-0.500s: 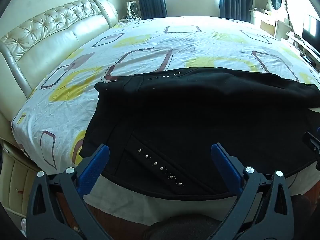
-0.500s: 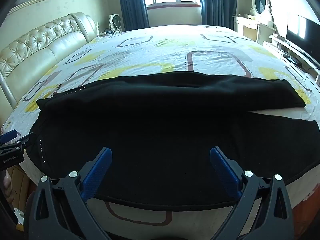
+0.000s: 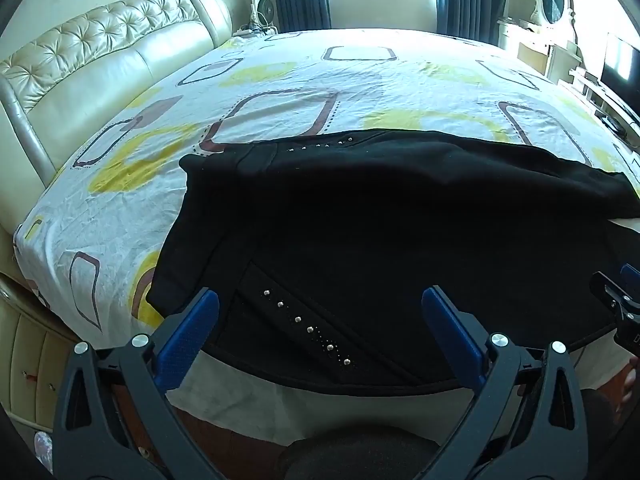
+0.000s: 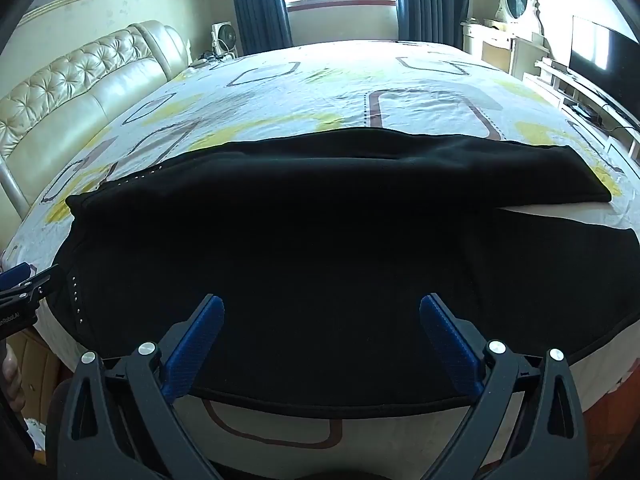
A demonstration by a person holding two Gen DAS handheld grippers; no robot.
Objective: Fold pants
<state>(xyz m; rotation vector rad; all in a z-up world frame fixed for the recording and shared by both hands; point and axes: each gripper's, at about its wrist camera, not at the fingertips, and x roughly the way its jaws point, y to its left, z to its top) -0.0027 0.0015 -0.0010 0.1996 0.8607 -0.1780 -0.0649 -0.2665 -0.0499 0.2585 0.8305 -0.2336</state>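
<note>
Lying across the near part of the bed point(image 3: 360, 80), the black pants point(image 3: 400, 232) fill the middle of both frames. The waist end with small metal studs point(image 3: 308, 328) is at the left, and the two legs run to the right, where a strip of the patterned sheet point(image 4: 560, 216) shows between them. The near edge of the pants hangs a little over the front edge of the bed. At the bottom of the left wrist frame, the left gripper point(image 3: 320, 320) has its blue fingers point(image 3: 188, 340) wide apart, above the studded pocket area, holding nothing. The right gripper point(image 4: 322, 322) also has its fingers point(image 4: 448, 344) wide apart, above the near leg, with nothing between them. A padded cream headboard point(image 3: 100, 64) stands at the upper left.
</note>
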